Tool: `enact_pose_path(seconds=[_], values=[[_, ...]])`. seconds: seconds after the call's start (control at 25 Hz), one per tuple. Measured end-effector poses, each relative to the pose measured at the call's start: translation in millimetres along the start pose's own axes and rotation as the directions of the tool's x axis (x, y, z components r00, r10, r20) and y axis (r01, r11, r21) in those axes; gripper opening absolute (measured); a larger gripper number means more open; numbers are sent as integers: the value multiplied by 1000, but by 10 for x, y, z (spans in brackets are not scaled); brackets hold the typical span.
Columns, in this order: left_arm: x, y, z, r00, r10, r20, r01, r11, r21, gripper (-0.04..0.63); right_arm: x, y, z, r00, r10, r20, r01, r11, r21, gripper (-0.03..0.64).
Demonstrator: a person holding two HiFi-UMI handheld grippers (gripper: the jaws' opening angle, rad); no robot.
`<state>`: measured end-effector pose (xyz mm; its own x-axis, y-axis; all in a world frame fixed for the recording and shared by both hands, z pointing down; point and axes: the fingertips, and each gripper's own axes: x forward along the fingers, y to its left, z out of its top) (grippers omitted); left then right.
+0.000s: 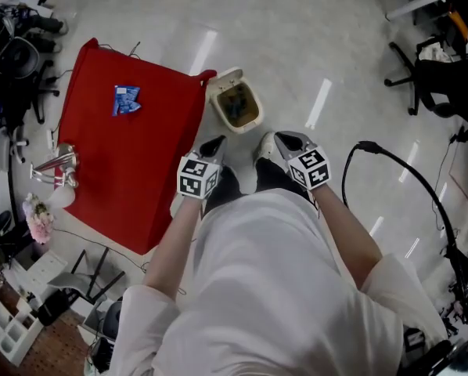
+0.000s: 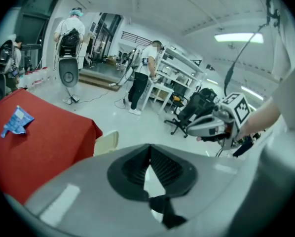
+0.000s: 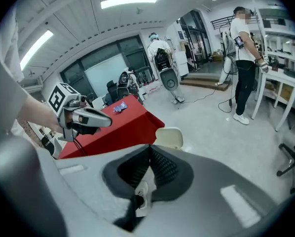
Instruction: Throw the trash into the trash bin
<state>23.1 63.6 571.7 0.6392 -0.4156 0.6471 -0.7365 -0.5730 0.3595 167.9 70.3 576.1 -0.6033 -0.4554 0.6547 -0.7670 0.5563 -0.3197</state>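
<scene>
A crumpled blue wrapper (image 1: 126, 99) lies on the red-covered table (image 1: 140, 171) at the left. It also shows in the left gripper view as the wrapper (image 2: 17, 121), and far off in the right gripper view as the wrapper (image 3: 120, 107). A cream trash bin (image 1: 235, 106) with its lid up stands on the floor by the table's corner, with dark contents inside. My left gripper (image 1: 216, 143) is held near the table's edge, just short of the bin, jaws shut and empty. My right gripper (image 1: 285, 138) is held to the right of the bin, jaws together with nothing between them.
A shiny metal object (image 1: 58, 165) and a pink bunch (image 1: 38, 218) sit at the table's left end. A black cable (image 1: 390, 163) arcs over the floor at right. Office chairs (image 1: 430, 77) stand at far right. People (image 2: 140, 78) stand by shelves across the room.
</scene>
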Motion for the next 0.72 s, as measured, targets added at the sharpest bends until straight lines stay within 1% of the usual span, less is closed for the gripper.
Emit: enact_pose_path(seconds=[0.24, 0.36, 0.52, 0.72], values=[[-244, -104, 35, 999, -52, 1, 52, 998, -23, 6, -127, 79, 178, 999, -11, 35, 11, 1000, 5, 2], [-309, -128, 71, 999, -51, 14, 52, 998, -19, 6, -159, 148, 245, 999, -9, 49, 9, 1000, -1, 2], [-312, -191, 145, 997, -64, 45, 66, 997, -42, 6, -213, 142, 255, 998, -6, 55, 7, 1000, -8, 0], [-320, -150, 166, 998, -35, 57, 39, 997, -72, 6, -256, 72, 272, 998, 2, 55, -1, 1000, -21, 2]])
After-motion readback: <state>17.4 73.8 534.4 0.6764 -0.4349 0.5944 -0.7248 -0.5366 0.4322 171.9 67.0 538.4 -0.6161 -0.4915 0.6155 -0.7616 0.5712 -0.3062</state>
